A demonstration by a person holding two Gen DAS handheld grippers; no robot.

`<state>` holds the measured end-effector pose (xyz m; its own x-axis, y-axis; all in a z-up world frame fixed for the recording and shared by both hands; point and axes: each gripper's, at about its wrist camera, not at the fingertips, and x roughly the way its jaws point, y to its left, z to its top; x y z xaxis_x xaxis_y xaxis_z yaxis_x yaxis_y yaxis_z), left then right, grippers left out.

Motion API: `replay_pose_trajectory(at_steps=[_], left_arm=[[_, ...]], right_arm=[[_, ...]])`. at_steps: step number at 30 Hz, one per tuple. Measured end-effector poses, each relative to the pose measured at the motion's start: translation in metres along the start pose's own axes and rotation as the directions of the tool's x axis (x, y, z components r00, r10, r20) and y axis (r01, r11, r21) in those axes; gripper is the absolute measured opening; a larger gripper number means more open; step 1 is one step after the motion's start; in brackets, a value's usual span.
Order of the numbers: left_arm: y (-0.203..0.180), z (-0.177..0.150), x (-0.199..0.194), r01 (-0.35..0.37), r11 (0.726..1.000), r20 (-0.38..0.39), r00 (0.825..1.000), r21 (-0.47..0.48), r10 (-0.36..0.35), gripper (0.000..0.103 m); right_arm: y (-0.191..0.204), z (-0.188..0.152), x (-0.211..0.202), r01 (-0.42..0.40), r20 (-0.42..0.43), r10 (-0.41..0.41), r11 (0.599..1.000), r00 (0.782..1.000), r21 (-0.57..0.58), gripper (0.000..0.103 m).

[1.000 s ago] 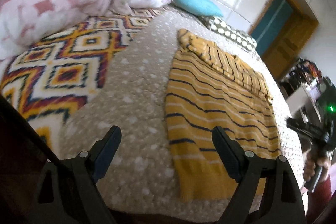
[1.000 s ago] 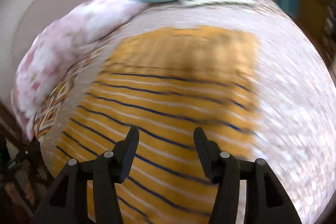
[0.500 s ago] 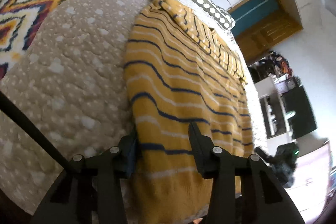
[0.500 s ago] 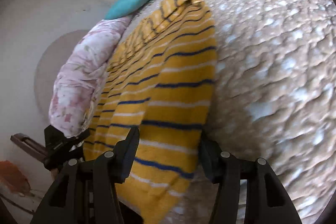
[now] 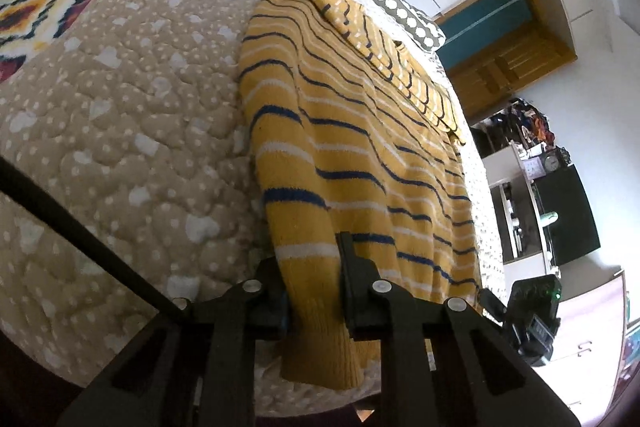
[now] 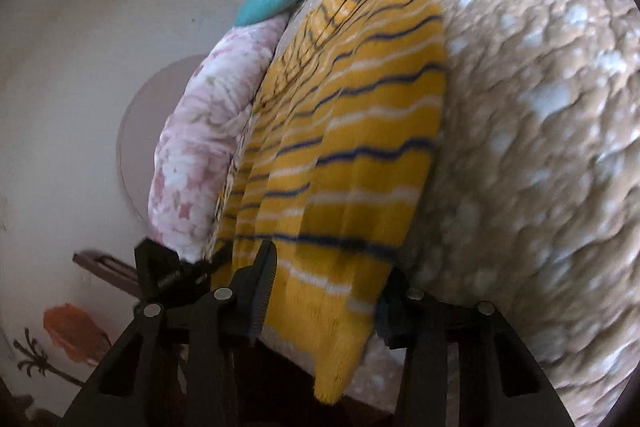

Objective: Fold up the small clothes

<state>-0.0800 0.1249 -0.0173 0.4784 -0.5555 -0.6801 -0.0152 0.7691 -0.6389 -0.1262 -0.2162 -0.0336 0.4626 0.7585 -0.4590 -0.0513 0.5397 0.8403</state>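
We clamp our left gripper (image 5: 310, 291) on the hem of the mustard-yellow knitted sweater with navy and white stripes (image 5: 360, 147), spread ahead on the beige quilted bedspread (image 5: 132, 115). Our right gripper (image 6: 326, 291) straddles the opposite hem corner, fingers apart.

Yellow sweater (image 5: 360, 147), navy-and-white stripes

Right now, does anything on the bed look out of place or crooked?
Nothing is damaged or spilled. The yellow striped sweater lies a little uneven: its hem hangs over the bed edge, and its folded sleeve is bunched at the far end. Each gripper straddles a hem corner.
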Motion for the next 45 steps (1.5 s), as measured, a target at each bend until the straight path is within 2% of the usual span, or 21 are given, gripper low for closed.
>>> replay_pose_trajectory(at_steps=[3, 5, 7, 9, 10, 12, 14, 21, 24, 26, 29, 32, 36, 41, 45], left_arm=[[-0.002, -0.004, -0.002, -0.015, 1.000, 0.009, 1.000, 0.004, 0.015, 0.018], [-0.004, -0.002, 0.001, -0.027, 1.000, 0.003, 1.000, 0.000, 0.027, 0.018], [-0.007, 0.002, 0.005, -0.039, 0.999, -0.009, 0.999, 0.001, 0.039, 0.018], [-0.009, 0.008, 0.007, -0.084, 0.996, -0.019, 0.996, -0.001, 0.084, 0.009], [-0.011, 0.009, 0.007, -0.100, 0.995, -0.015, 0.995, -0.002, 0.100, 0.009], [-0.019, 0.007, 0.000, -0.137, 0.990, 0.019, 0.990, 0.009, 0.137, 0.008], [-0.029, 0.004, -0.009, -0.156, 0.987, 0.042, 0.987, 0.031, 0.155, 0.008], [-0.054, -0.024, -0.050, -0.107, 0.991, 0.063, 0.993, 0.081, 0.102, 0.008], [-0.066, -0.044, -0.061, -0.148, 0.976, 0.080, 0.987, 0.158, 0.137, 0.008], [-0.068, -0.054, -0.059, -0.181, 0.965, 0.076, 0.983, 0.192, 0.169, 0.008], [-0.059, -0.056, -0.050, -0.208, 0.960, 0.059, 0.978, 0.188, 0.201, 0.008], [-0.056, -0.037, -0.050, -0.179, 0.972, 0.067, 0.983, 0.154, 0.170, 0.008], [-0.077, -0.002, -0.053, -0.178, 0.967, 0.143, 0.978, 0.180, 0.154, 0.008], [-0.111, 0.077, -0.032, -0.196, 0.961, 0.212, 0.965, 0.195, 0.154, 0.008], [-0.124, 0.141, -0.003, -0.228, 0.958, 0.218, 0.958, 0.176, 0.188, 0.008]], right_arm=[[0.005, -0.005, 0.011, -0.025, -0.027, 0.025, 1.000, 0.999, -0.002, 0.046], [0.007, -0.009, 0.018, -0.011, -0.036, 0.010, 1.000, 0.999, -0.016, 0.043], [0.009, -0.009, 0.022, 0.027, -0.034, -0.028, 0.999, 0.999, -0.035, 0.033], [0.002, -0.007, 0.019, 0.044, -0.027, -0.044, 0.999, 0.999, -0.013, 0.014], [-0.002, -0.006, 0.017, 0.048, -0.027, -0.048, 0.999, 0.999, 0.001, 0.011], [-0.003, -0.007, 0.013, 0.052, -0.017, -0.052, 0.999, 0.998, 0.005, 0.010], [0.003, -0.010, 0.004, 0.085, -0.012, -0.085, 0.996, 0.996, -0.038, 0.009], [0.020, -0.027, -0.042, 0.104, 0.012, -0.103, 0.988, 0.995, -0.114, 0.008], [0.025, -0.041, -0.052, 0.099, -0.023, -0.104, 0.983, 0.994, -0.153, 0.008], [0.027, -0.050, -0.052, 0.132, -0.043, -0.143, 0.973, 0.989, -0.189, 0.008], [0.028, -0.049, -0.050, 0.154, -0.036, -0.165, 0.965, 0.986, -0.212, 0.008], [0.039, -0.037, -0.050, 0.160, -0.014, -0.168, 0.957, 0.986, -0.243, 0.008], [0.068, -0.005, -0.045, 0.173, 0.040, -0.169, 0.934, 0.985, -0.312, 0.008], [0.112, 0.068, -0.031, 0.254, 0.160, -0.206, 0.886, 0.965, -0.387, 0.008], [0.126, 0.127, -0.013, 0.309, 0.229, -0.236, 0.876, 0.944, -0.370, 0.008]])
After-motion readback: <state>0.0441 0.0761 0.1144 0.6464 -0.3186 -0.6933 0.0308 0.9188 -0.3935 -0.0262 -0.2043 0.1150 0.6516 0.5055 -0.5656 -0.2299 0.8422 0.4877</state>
